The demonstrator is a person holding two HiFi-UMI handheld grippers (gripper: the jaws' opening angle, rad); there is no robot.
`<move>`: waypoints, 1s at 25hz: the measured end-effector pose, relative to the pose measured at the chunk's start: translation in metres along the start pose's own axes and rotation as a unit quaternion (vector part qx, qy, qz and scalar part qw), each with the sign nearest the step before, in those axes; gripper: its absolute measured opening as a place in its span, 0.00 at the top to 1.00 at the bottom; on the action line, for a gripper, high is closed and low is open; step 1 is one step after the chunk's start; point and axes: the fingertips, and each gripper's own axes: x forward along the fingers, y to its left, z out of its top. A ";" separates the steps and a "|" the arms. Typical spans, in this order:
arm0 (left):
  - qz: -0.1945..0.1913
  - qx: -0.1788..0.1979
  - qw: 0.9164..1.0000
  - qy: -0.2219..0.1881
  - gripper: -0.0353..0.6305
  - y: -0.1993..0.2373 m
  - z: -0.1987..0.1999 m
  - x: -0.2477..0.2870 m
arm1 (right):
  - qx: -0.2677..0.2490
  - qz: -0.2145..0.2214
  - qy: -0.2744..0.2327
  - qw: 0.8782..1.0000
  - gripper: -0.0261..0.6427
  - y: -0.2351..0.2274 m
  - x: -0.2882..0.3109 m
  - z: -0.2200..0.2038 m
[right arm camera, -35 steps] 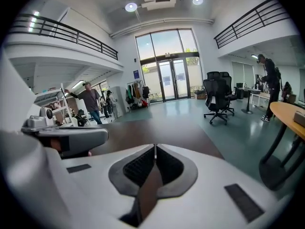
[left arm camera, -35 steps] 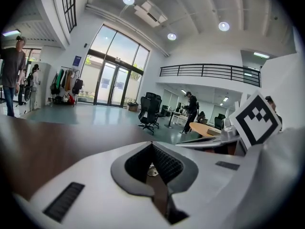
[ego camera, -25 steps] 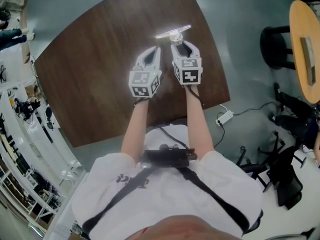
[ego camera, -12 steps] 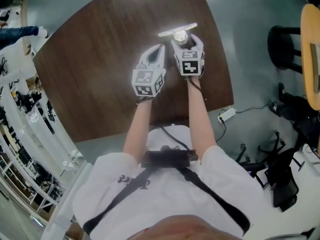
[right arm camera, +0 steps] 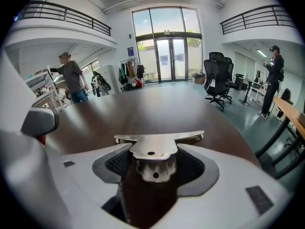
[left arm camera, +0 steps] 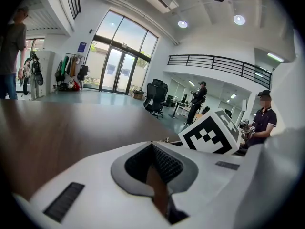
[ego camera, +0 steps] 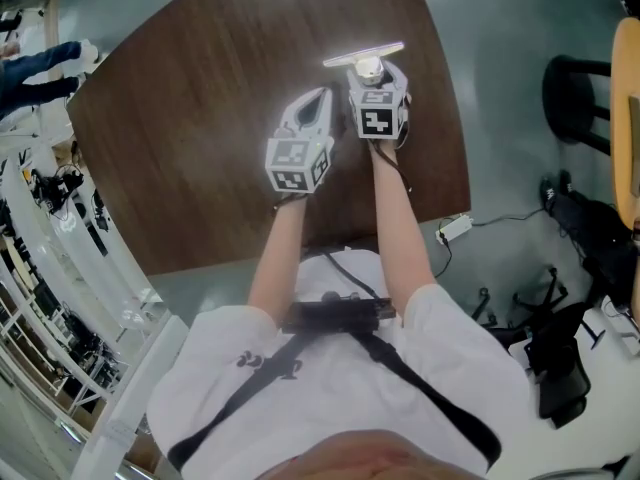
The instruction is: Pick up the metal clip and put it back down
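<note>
Clip (right arm camera: 153, 152): one; grippers: two. Clip lies on worktop (ego camera: 200, 118) between right gripper (ego camera: 375, 68) jaws, wide apart, closing, not gripping. Left gripper (ego camera: 320, 96) jaws closed, empty.

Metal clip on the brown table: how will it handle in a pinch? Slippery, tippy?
The metal clip looks like bare polished steel, glaring in the head view: probably stiff and slippery to grip. Its wide flat bar sits low on the table, so it likely won't roll or tip. Squeezing the stacked handles may spring it open.
</note>
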 end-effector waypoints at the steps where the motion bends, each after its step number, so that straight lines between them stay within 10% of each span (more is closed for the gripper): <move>1: 0.002 0.000 1.000 -0.001 0.95 0.001 0.001 -0.003 | -0.003 0.001 -0.002 1.000 0.51 0.001 0.000 0.002; 13: 0.023 0.002 0.999 -0.037 0.95 0.003 0.010 -0.056 | -0.011 -0.008 -0.053 0.999 0.52 0.014 -0.047 0.010; 25: 0.041 0.030 0.991 -0.127 0.95 -0.013 0.065 -0.157 | -0.013 0.012 -0.228 0.974 0.52 0.080 -0.208 0.083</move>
